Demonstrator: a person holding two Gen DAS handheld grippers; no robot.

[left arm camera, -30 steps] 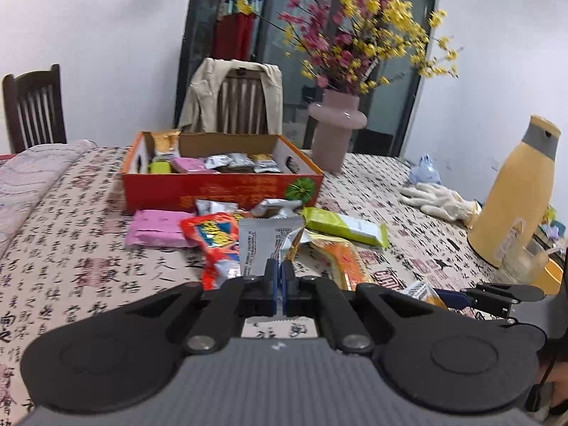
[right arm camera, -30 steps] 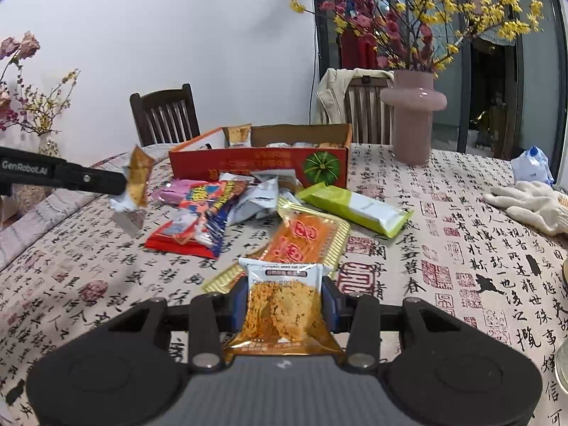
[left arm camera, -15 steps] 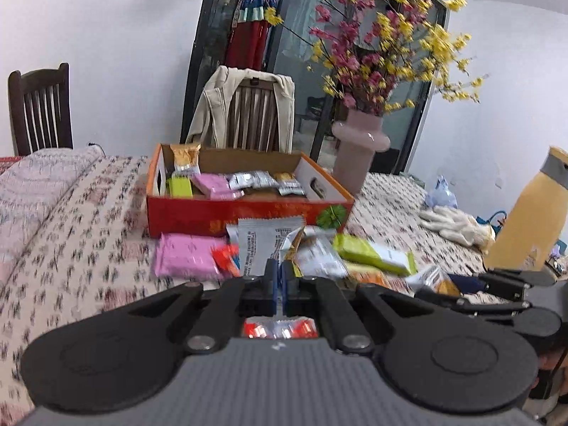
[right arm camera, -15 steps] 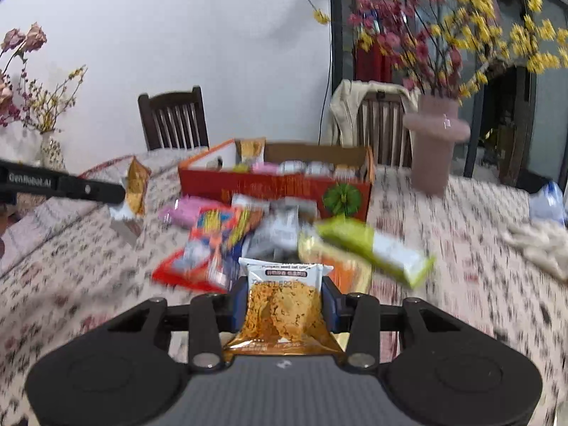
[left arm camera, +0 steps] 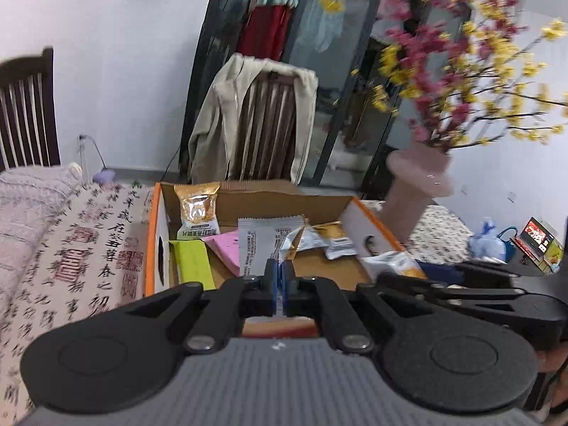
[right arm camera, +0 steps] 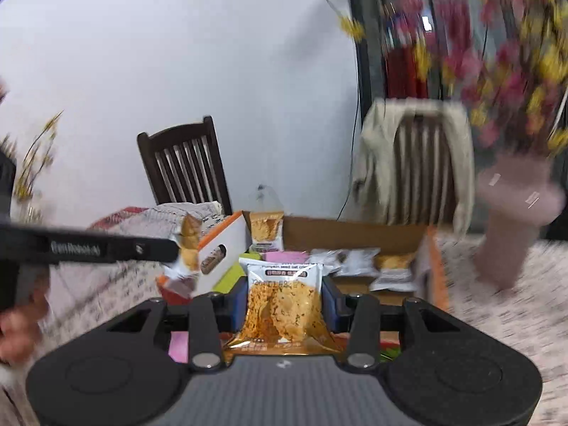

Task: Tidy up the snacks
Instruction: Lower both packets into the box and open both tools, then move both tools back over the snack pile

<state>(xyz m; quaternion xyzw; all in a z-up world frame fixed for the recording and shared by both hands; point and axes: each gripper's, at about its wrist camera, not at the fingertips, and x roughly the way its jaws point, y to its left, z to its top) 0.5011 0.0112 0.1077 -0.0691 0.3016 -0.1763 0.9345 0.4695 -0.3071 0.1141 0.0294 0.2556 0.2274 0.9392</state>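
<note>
My left gripper (left arm camera: 282, 278) is shut on the bottom edge of a silver-white snack packet (left arm camera: 264, 245), held just over the near side of the orange-rimmed cardboard box (left arm camera: 153, 234). In the box lie a gold packet (left arm camera: 197, 213), a green one (left arm camera: 190, 262), a pink one (left arm camera: 227, 248) and small silver ones (left arm camera: 337, 245). My right gripper (right arm camera: 284, 293) is shut on a clear packet of orange crisps (right arm camera: 284, 305), in front of the same box (right arm camera: 355, 229). The left gripper (right arm camera: 175, 248) shows side-on in the right wrist view. The right gripper (left arm camera: 422, 273) reaches in beside the box's right wall.
A pink vase (left arm camera: 415, 195) of red and yellow blossoms stands right of the box. Behind the box is a chair draped with a beige jacket (left arm camera: 255, 124). A dark wooden chair (right arm camera: 184, 167) stands at the far left. The tablecloth (left arm camera: 88, 248) carries printed calligraphy.
Both grippers have moved forward across the table with their packets, from above the loose snack pile to the box. The loose snacks have dropped out of view below.
</note>
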